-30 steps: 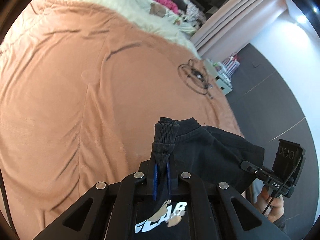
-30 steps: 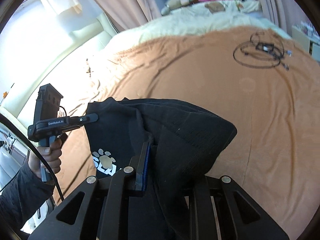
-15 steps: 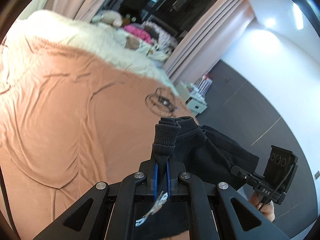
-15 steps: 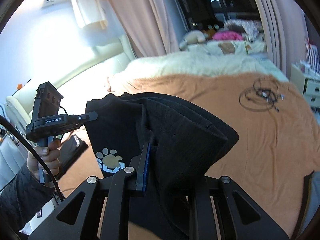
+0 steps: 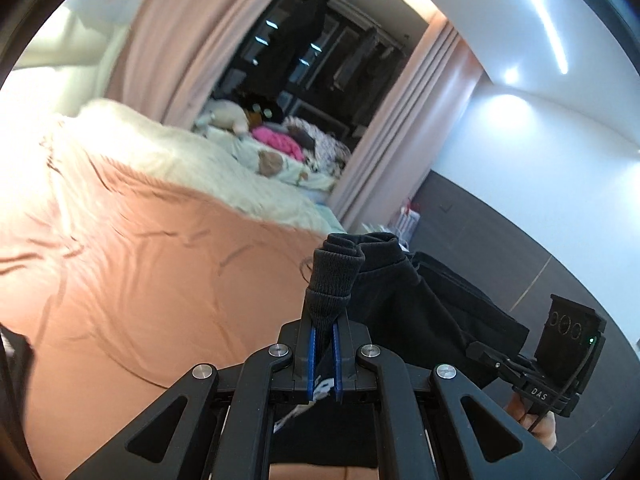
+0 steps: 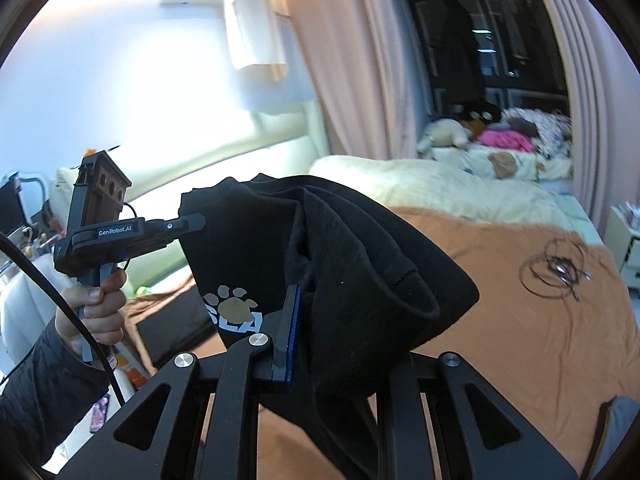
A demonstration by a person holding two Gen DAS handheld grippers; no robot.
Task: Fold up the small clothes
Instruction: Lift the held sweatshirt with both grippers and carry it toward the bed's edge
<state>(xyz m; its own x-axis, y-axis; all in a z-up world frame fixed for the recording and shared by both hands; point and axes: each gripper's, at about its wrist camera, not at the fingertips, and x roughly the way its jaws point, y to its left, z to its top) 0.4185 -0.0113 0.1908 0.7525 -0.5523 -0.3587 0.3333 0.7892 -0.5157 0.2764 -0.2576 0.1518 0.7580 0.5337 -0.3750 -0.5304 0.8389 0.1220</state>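
A small black garment (image 6: 340, 260) with a paw print and white letters hangs in the air between both grippers, above the orange bedspread (image 5: 132, 264). My left gripper (image 5: 324, 344) is shut on a ribbed black edge of the black garment (image 5: 400, 304). My right gripper (image 6: 320, 320) is shut on a thick bunched fold of it; cloth hides its right finger. The left gripper also shows in the right wrist view (image 6: 192, 222), pinching the garment's far corner. The right gripper shows in the left wrist view (image 5: 480, 350) at the garment's other end.
A coiled black cable (image 6: 556, 272) lies on the bedspread at the right. A cream blanket (image 6: 432, 184) and a pile of toys and clothes (image 6: 500, 136) lie at the bed's far end. Pink curtains (image 6: 344, 60) hang behind. A white cabinet (image 6: 624, 236) stands at the right.
Both grippers have lifted the garment higher off the bed and tilted upward, so the room and curtains now fill the upper views. Both grips are unchanged.
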